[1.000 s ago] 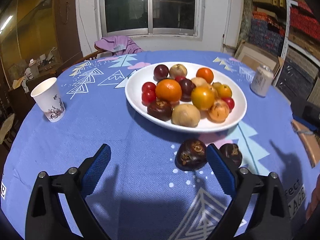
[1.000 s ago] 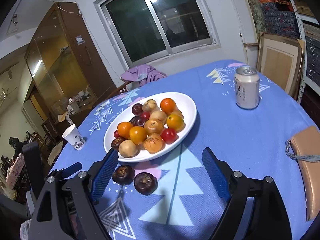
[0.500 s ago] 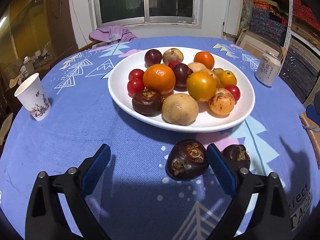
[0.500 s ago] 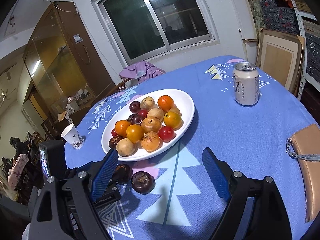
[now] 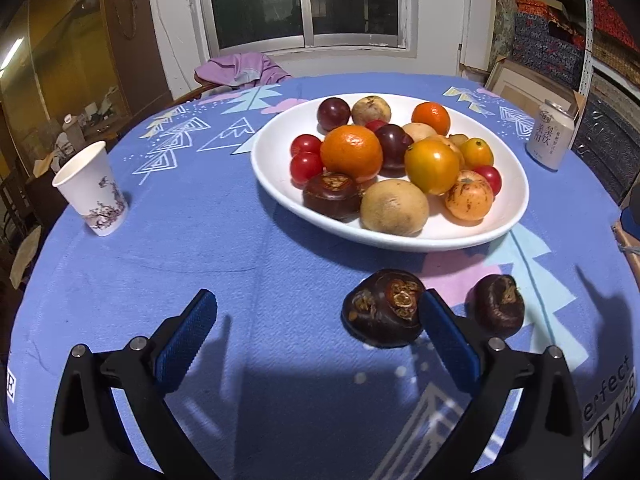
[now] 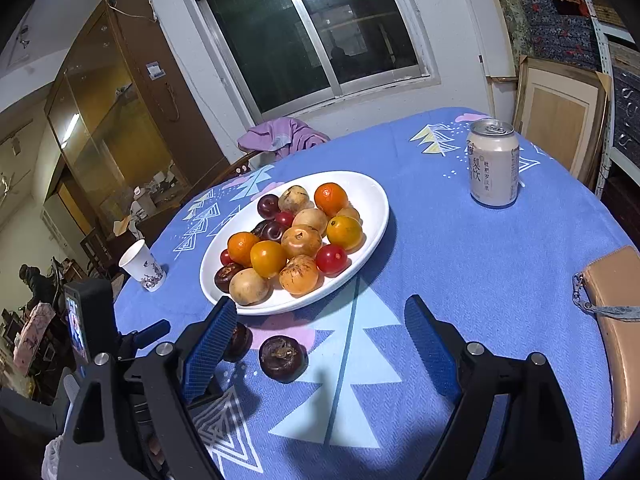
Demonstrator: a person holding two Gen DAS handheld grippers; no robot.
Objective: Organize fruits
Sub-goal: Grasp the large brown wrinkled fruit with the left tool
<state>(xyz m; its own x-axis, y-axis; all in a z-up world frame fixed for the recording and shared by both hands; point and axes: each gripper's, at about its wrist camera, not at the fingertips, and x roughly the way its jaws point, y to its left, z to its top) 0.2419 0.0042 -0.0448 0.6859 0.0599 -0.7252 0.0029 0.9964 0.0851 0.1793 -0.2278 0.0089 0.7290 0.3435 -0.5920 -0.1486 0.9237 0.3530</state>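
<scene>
A white oval plate point(image 5: 276, 184) holds a heap of oranges, tomatoes, plums and brown fruits. Two dark brown fruits lie on the blue cloth in front of it. The larger dark fruit point(image 5: 382, 314) sits between the fingers of my left gripper point(image 5: 317, 308), close against the right finger point(image 5: 448, 344). The left jaws are opening and do not press on it. The smaller dark fruit point(image 5: 498, 306) lies just outside that finger. My right gripper point(image 6: 320, 312) hovers open above the cloth, with the smaller dark fruit point(image 6: 282, 356) low between its fingers; the larger one is half hidden.
A paper cup point(image 5: 92, 192) stands at the left of the round table. A drink can point(image 5: 552, 136) stands at the right behind the plate. A tan pouch point(image 6: 616, 320) lies near the right edge. A chair with purple cloth point(image 5: 240, 70) is at the far side.
My left gripper has come closer to the plate and the larger dark fruit, and its body now shows at the left of the right wrist view. The right gripper has kept still.
</scene>
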